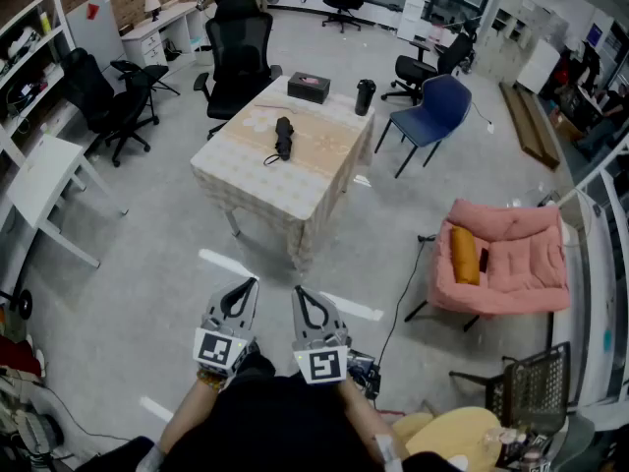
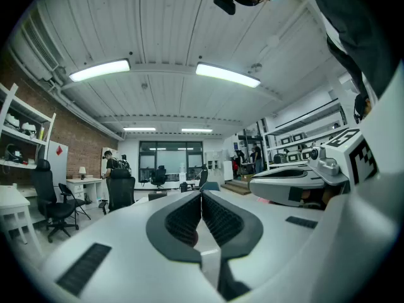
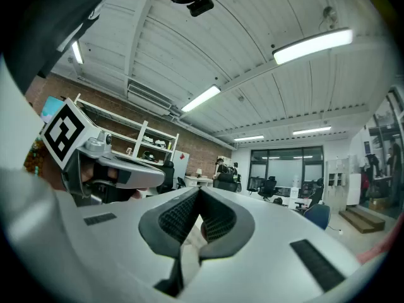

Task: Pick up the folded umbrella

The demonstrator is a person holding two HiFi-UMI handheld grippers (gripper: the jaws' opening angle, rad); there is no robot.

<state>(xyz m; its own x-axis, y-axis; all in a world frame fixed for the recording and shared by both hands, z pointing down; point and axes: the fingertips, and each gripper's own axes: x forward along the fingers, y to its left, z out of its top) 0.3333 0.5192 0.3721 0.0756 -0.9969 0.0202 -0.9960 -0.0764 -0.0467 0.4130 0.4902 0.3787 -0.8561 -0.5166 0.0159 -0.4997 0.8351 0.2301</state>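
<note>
At 12 o'clock on the beige cloth-covered table [image 1: 314, 180] lies the short black folded umbrella [image 1: 284, 138], well apart from both grippers. Left gripper [image 1: 244, 288] and right gripper [image 1: 301, 295] sit at 6 o'clock, both clenched and empty. The umbrella is likely light and stiff-cored, with slippery fabric; grip it mid-body.

The umbrella [image 1: 283, 138] is matt black cloth, the desk [image 1: 295, 190] wears a pale patterned cloth, the armchair [image 1: 516, 264] is soft pink fabric, and the left gripper [image 1: 248, 283] and right gripper [image 1: 301, 293] are smooth grey plastic with ribbed black jaws.

Right gripper [image 3: 199, 192], jaws together, apparently empty
</note>
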